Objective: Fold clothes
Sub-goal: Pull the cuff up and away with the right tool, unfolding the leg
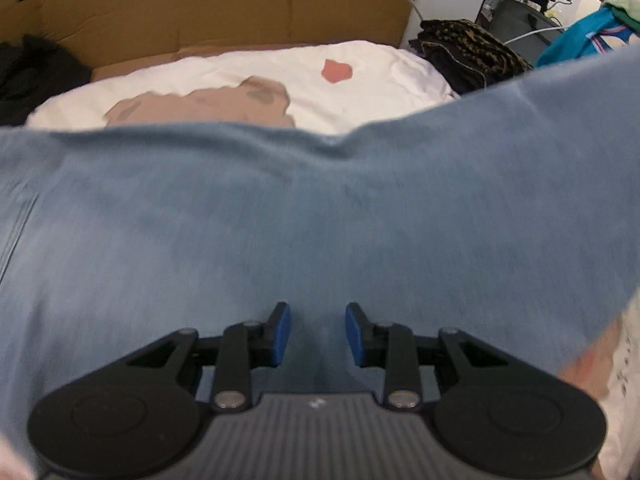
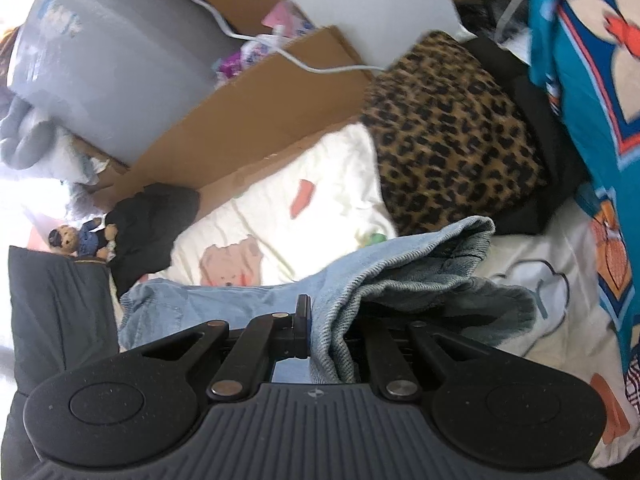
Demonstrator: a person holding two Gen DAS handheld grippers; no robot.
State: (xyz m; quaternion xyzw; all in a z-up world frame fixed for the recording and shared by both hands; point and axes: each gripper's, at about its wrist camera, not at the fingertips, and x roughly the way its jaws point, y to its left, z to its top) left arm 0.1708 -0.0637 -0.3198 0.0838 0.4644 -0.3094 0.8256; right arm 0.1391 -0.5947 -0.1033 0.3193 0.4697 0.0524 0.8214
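- In the left wrist view, a black garment (image 1: 38,74) lay at 10 o'clock, against the brown cardboard (image 1: 200,4) that ran across the top.
- The white printed bedsheet (image 1: 248,76) spread at 12 o'clock, beyond the denim.
- The light-blue jeans (image 1: 304,216) filled the middle of that view from 9 to 3 o'clock, blurred and draped across it.
- The left gripper (image 1: 318,334) sat at 6 o'clock with its blue-padded jaws apart by a moderate gap and nothing between them, the denim lying just beyond.
- A leopard-print garment (image 1: 472,50) and a teal printed cloth (image 1: 580,40) sat at 1 to 2 o'clock.
- In the right wrist view, a small teddy bear (image 2: 80,240) sat at 9 o'clock beside a dark garment (image 2: 154,220).
- The right gripper (image 2: 328,332) at 6 o'clock was clamped on a bunched fold of the jeans, whose hem (image 2: 460,240) rose toward 2 o'clock.
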